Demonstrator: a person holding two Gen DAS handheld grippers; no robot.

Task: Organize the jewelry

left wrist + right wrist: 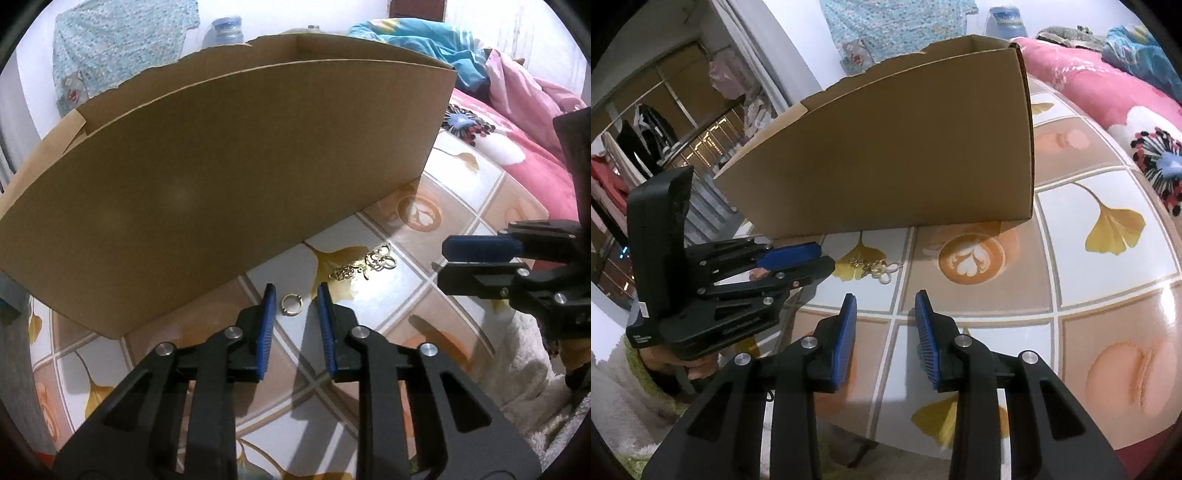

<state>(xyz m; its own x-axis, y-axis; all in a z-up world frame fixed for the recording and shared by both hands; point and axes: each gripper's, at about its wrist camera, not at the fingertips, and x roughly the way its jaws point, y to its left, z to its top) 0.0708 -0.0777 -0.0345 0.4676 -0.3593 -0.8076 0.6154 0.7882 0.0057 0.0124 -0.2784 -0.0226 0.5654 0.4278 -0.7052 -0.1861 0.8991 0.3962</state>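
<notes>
A small gold ring (291,304) lies on the tiled tabletop (388,314), between the blue pads of my left gripper (297,293). The pads stand a little apart on either side and do not touch it. Just beyond, to the right, a gold chain with filigree pieces (365,264) lies in a heap in front of the cardboard box (229,166). My right gripper (885,298) hovers low over the table, open, with only bare tile between its pads. The chain (875,267) lies ahead of it to the left, beside my left gripper (827,260).
The tall open cardboard box (886,155) stands across the back of the table. A pink floral quilt (1108,92) and teal cloth lie to the right. My right gripper (442,264) comes in from the right edge in the left wrist view. A fluffy rug (528,369) lies below the table edge.
</notes>
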